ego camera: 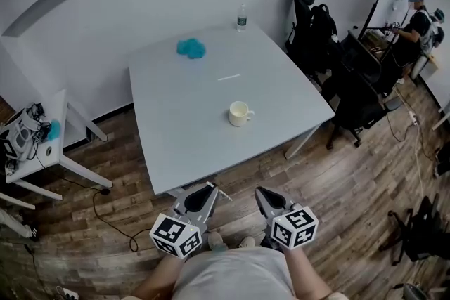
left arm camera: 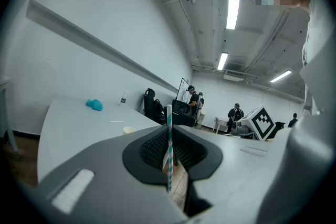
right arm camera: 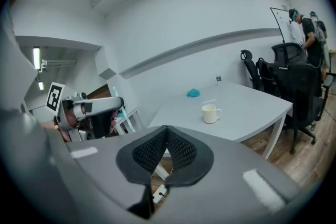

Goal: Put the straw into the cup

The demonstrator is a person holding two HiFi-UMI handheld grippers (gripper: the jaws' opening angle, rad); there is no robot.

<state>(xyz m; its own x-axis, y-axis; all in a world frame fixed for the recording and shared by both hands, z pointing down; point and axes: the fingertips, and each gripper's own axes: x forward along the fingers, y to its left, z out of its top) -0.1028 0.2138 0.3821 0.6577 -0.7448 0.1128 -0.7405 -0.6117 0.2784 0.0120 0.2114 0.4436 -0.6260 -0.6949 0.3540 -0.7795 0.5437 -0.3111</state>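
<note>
head view: left gripper and right gripper are held low, close to the person's body and side by side over the wood floor, just short of the near edge of the grey counter. a cream cup stands upright on the counter's near half with its handle to the right. beyond it lies a thin white stick. a blue cloth sits farther back on the left, and a water bottle stands at the far edge. dark office chairs stand at the counter's right side.

left gripper view: the gripper is closed, pinching a teal-and-white striped straw. the straw stands upright between the ribbed pads and sticks out above them. it is off the counter and well apart from the cup, which shows small past the left jaw.

right gripper view: the two black pads are pressed together with nothing between them. the cup is ahead on the counter, well apart from the tips. the left gripper shows at the left edge with the straw tilted in it.
</note>
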